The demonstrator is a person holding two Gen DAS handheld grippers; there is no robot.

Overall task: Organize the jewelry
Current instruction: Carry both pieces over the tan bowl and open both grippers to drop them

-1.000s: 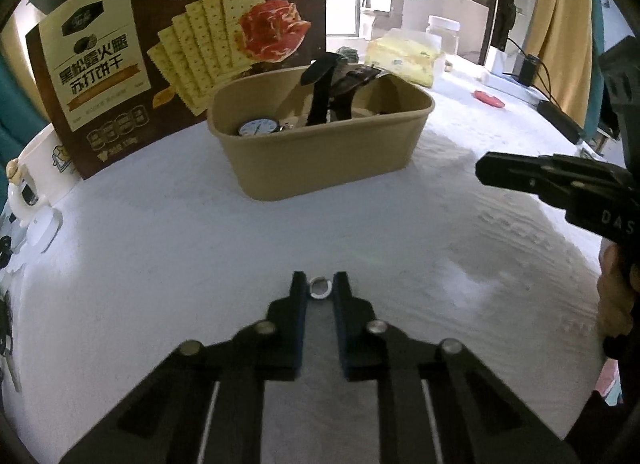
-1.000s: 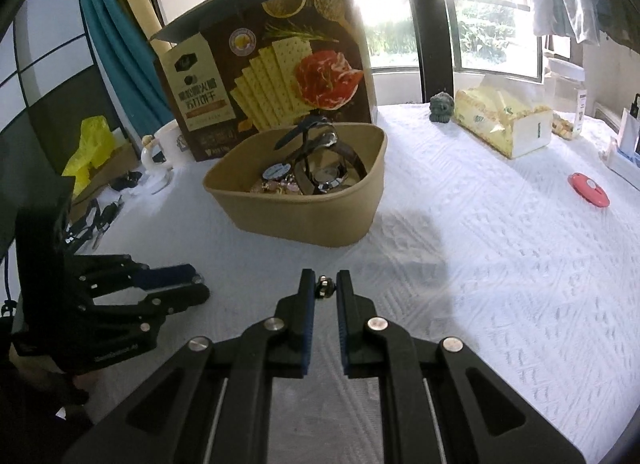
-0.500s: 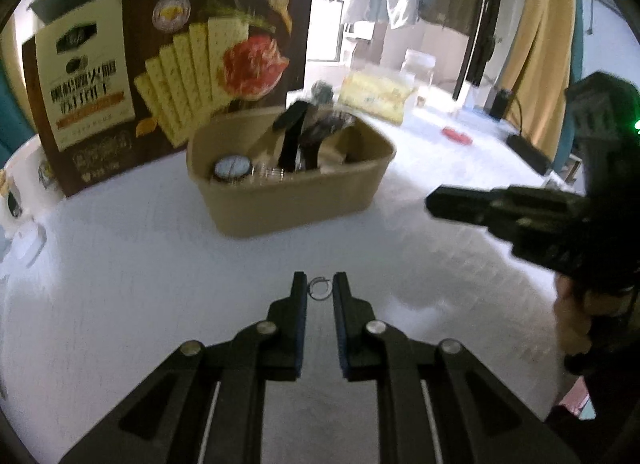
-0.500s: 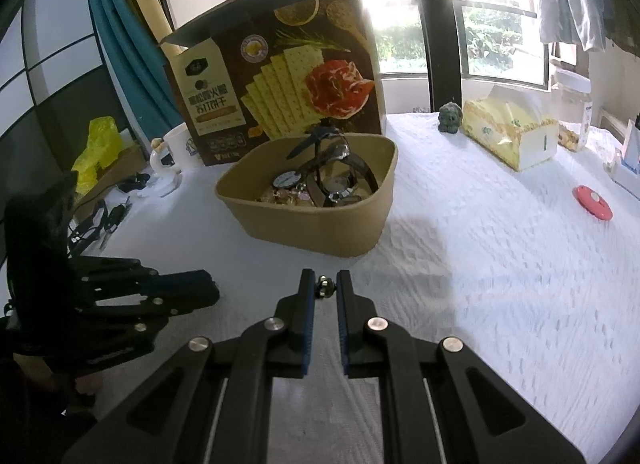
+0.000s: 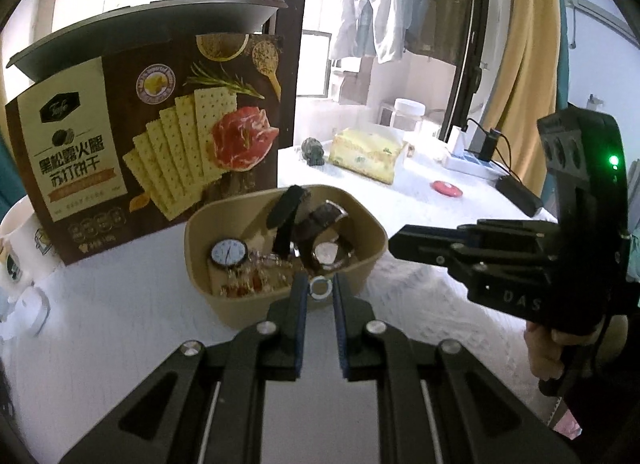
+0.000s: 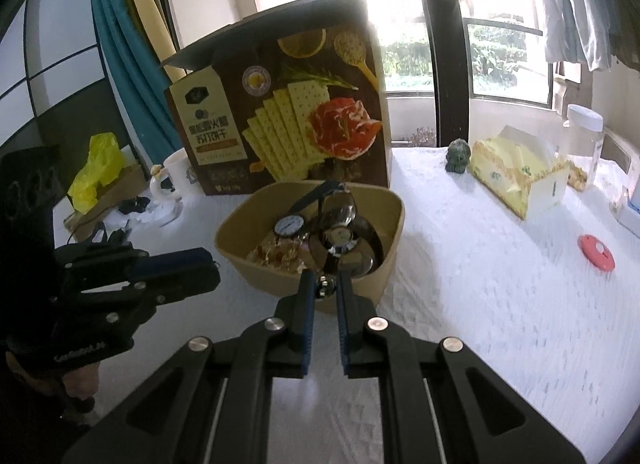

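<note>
Left gripper (image 5: 320, 288) pinches small silver ring (image 5: 320, 288) between fingertips, ring raised at near rim of tan bowl (image 5: 360, 268). Right gripper (image 6: 325, 288) clamps second small piece, probably stone-set ring (image 6: 325, 288); detail too small to confirm. It also sits at bowl's near rim. Bowl holds white-dial watch (image 5: 228, 253), black-strap watches, amber bracelet pieces. Cracker box (image 5: 152, 135) stands behind bowl, far left. White textured tablecloth (image 6: 500, 284) underneath.
</note>
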